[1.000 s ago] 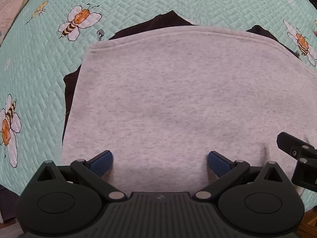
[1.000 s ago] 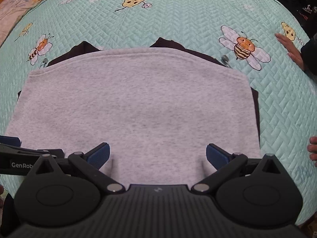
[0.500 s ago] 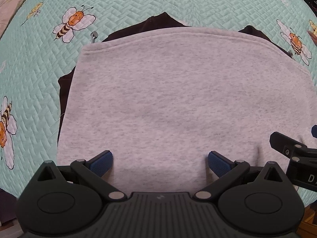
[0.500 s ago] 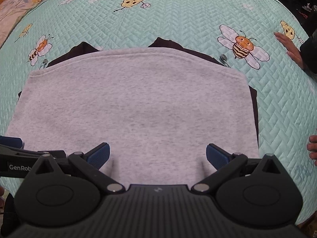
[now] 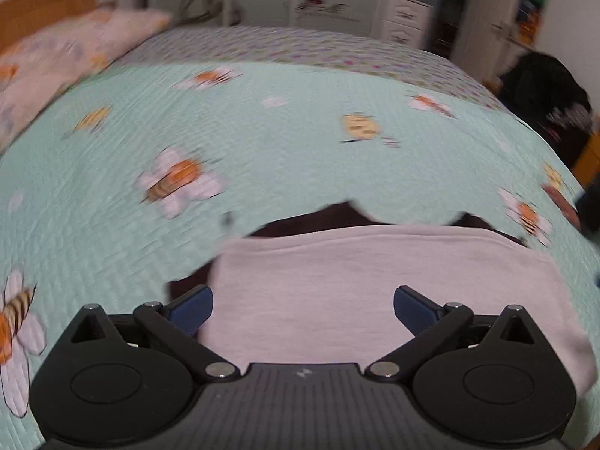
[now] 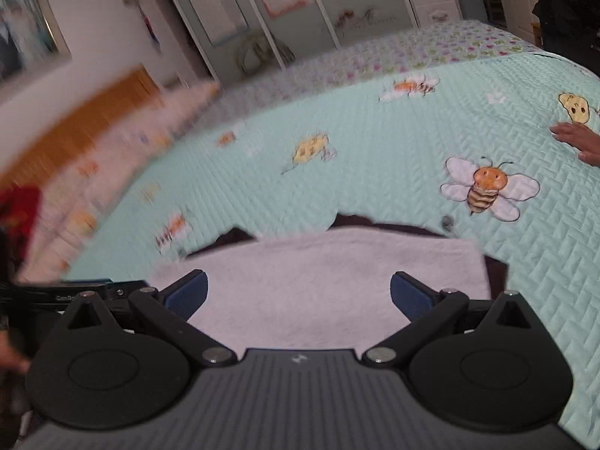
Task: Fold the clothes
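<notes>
Both grippers, left gripper [image 5: 303,309] and right gripper [image 6: 298,296], spread empty; I judge the soft grey fleece garment [image 5: 375,292] limp, pinch corners.

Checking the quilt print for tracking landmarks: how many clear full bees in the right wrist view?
1 sharp: bee right of centre, beyond the grey garment. Blurred ones far centre and left; others may be hidden.

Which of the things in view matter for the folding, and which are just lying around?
For the job:
grey garment
dark garment under it
left tool, open
right tool, open

Lying about:
bee quilt
pillow
someone's hand resting on the quilt
</notes>
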Available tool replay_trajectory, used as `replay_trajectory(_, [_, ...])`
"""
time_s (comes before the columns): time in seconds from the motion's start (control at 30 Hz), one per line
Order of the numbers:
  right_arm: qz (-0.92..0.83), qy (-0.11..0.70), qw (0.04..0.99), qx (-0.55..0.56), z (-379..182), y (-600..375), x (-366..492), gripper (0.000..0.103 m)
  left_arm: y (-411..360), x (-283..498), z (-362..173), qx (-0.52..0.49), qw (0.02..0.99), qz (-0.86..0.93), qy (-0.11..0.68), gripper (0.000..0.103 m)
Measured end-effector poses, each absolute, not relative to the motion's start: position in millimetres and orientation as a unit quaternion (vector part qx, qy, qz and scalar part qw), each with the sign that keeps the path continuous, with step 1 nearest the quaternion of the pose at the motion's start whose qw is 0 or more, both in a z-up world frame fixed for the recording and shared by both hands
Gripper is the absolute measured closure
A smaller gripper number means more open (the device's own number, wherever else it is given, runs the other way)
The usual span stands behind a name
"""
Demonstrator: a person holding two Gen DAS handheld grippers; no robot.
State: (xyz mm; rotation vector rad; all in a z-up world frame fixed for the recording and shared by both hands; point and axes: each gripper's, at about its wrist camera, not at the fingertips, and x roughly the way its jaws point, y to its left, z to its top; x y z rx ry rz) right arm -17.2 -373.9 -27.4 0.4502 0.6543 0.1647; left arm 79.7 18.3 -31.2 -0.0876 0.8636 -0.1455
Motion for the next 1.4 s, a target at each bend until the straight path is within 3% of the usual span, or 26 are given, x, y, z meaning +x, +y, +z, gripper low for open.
replay_trajectory(0.17, [0.044,0.299,0.885,0.355,-70,-459,-37,0.000,90,91,-63,-0.131,0.886,-0.032,0.444,0.001])
replay_trajectory(0.33, [0.062,0.320,0.836,0.441,-113,-493,-33,0.000,110,110,-91,-0.168,0.849,-0.058,0.498,0.001])
replay_trajectory(0.47, [0.065,0.356,0.827,0.431,-135,-492,-20,0.000,111,120,-105,-0.150,0.840,-0.076,0.517,0.001])
replay_trajectory(0.87, [0.149,0.366,0.809,0.435,-153,-497,8,0.000,120,138,-121,-0.183,0.806,-0.159,0.539,0.001])
replay_trajectory(1.27, [0.242,0.389,0.792,0.403,-148,-482,36,0.000,104,151,-138,-0.287,0.731,-0.282,0.551,0.001])
replay_trajectory(1.4, [0.248,0.383,0.809,0.369,-143,-470,42,0.000,71,145,-123,-0.171,0.763,-0.285,0.555,0.003])
